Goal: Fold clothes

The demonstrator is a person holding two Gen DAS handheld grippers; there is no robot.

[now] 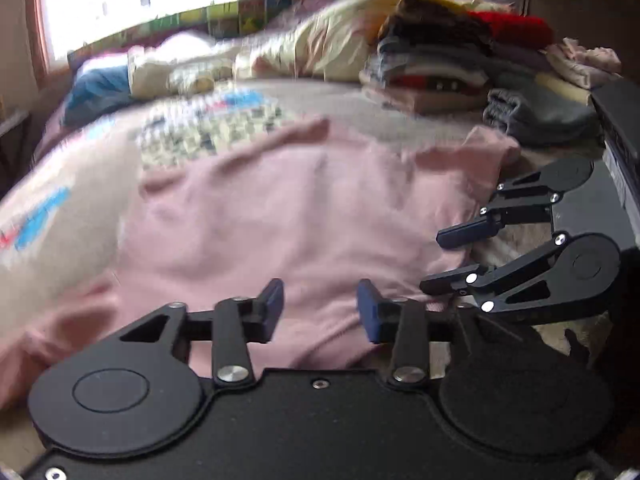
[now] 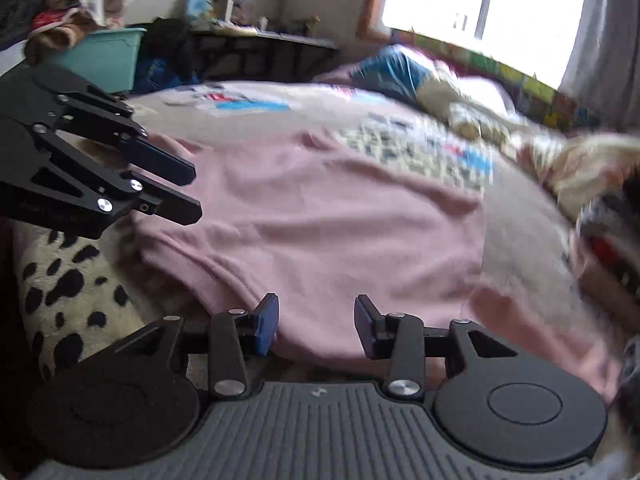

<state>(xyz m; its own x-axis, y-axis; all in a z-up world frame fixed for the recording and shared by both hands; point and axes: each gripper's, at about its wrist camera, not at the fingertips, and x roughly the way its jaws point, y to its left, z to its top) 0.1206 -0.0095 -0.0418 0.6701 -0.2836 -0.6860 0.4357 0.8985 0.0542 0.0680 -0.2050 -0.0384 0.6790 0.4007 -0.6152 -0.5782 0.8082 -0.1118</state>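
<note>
While one pink garment lies spread, left gripper and right gripper fingers released, gripping nothing

left tool agape, right tool seemingly agape

A bright window, a teal bin and a spotted blanket surround the bed.
</note>
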